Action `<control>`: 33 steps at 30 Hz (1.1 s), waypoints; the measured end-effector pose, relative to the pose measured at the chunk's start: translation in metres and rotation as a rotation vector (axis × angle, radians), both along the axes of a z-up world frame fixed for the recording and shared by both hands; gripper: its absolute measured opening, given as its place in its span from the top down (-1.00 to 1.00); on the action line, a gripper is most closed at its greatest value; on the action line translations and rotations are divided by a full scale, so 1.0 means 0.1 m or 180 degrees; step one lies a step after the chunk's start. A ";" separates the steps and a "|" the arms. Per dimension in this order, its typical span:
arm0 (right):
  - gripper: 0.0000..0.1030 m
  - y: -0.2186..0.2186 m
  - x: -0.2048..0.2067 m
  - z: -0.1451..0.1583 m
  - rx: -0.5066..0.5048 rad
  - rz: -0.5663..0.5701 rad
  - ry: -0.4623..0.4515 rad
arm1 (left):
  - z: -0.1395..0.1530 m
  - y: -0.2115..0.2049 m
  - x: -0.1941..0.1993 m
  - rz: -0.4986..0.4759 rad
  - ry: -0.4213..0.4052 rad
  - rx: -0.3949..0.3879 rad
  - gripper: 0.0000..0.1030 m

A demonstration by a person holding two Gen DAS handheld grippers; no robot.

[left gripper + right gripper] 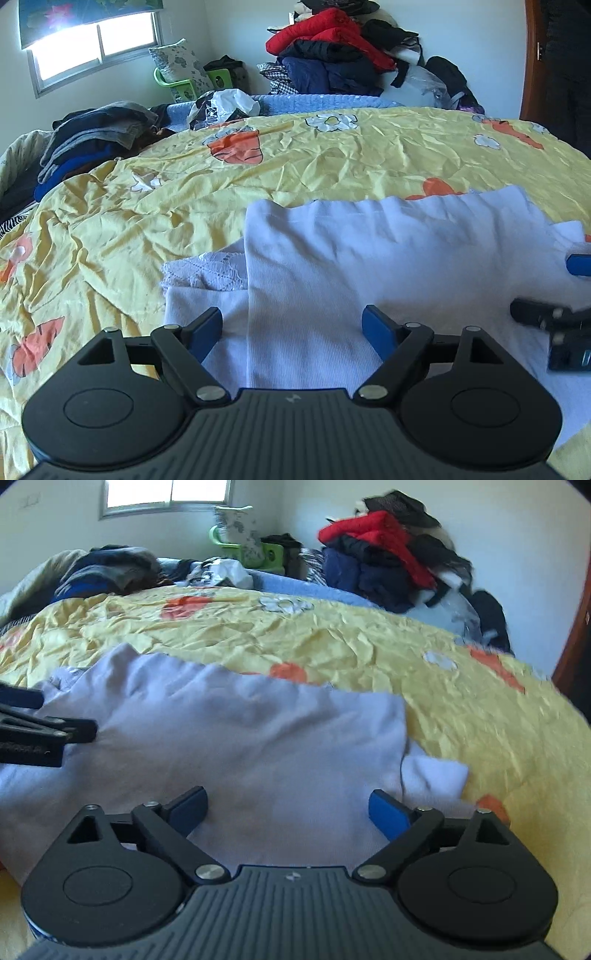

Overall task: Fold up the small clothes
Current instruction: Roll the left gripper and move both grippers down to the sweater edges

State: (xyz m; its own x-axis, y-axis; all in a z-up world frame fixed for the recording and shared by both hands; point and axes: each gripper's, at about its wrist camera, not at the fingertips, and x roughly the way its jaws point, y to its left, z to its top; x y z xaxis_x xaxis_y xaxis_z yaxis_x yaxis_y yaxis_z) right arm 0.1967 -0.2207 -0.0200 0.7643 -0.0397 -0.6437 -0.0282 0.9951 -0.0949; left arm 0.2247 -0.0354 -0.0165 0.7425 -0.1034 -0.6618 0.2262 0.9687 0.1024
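Hovering w/ both claws spread, nothing pinched: left gripper & right gripper over white garment on yellow bedspread; risk: pads snag bedspread too, wrecking fold

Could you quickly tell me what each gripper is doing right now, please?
Left gripper: open, holding nothing, above the white garment.
Right gripper: open, holding nothing, above the same garment.
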 end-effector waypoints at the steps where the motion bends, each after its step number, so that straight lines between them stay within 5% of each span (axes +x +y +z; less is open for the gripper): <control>1: -0.83 -0.03 -0.02 0.03 0.0078 -0.0073 -0.0006 | 0.01 0.02 -0.02 -0.0013 -0.0003 -0.0002 -0.62; 7: -0.83 0.18 -0.36 0.21 0.0045 0.0041 -0.0297 | 0.17 0.34 -0.07 0.0111 -0.0045 -0.0199 -0.62; 18: -0.86 1.12 -1.10 0.33 -0.0725 0.0845 -0.0823 | 0.31 1.01 -0.02 0.0311 -0.0006 -0.0280 -0.69; 24: -0.87 1.44 -1.29 0.19 -0.1060 0.1085 -0.0855 | 0.21 1.18 0.00 0.0418 0.0132 -0.0349 -0.69; 33: -0.87 1.62 -1.40 0.04 -0.1057 0.1144 -0.0729 | 0.16 1.09 -0.01 0.0399 0.0149 -0.0398 -0.69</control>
